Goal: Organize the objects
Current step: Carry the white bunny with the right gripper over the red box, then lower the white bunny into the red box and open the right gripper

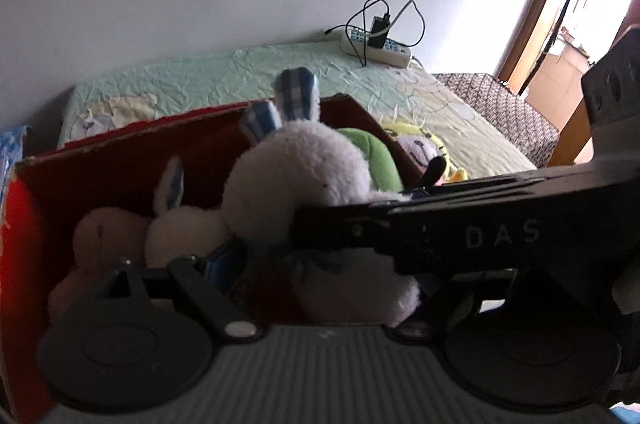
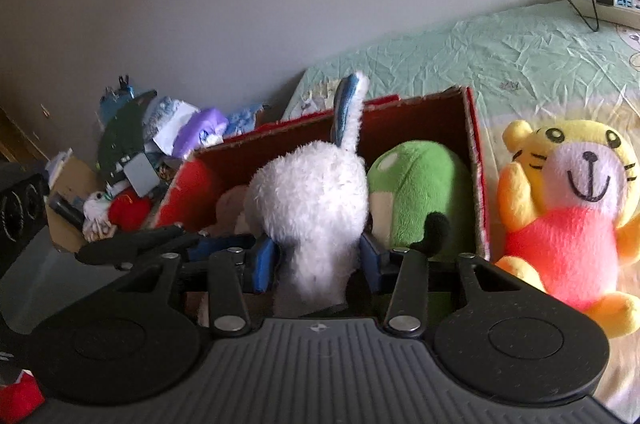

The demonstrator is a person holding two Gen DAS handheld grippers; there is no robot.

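A red cardboard box (image 2: 476, 164) stands on the bed and also shows in the left wrist view (image 1: 120, 168). Inside it are a green plush (image 2: 416, 188), a beige plush (image 1: 100, 236) and a small white rabbit (image 1: 180, 232). My right gripper (image 2: 316, 260) is shut on a large white rabbit plush (image 2: 312, 200) with blue checked ears, holding it over the box. That rabbit fills the left wrist view (image 1: 296, 176). My left gripper (image 1: 304, 264) sits at the box's near side; only one blue pad (image 1: 224, 264) shows. A yellow tiger plush (image 2: 568, 208) sits right of the box.
The bed has a crumpled pale green sheet (image 2: 500, 56). A power strip with cables (image 1: 376, 44) lies by the wall. A pile of clutter (image 2: 132, 160) sits left of the box. A doorway (image 1: 580, 4) is at the far right.
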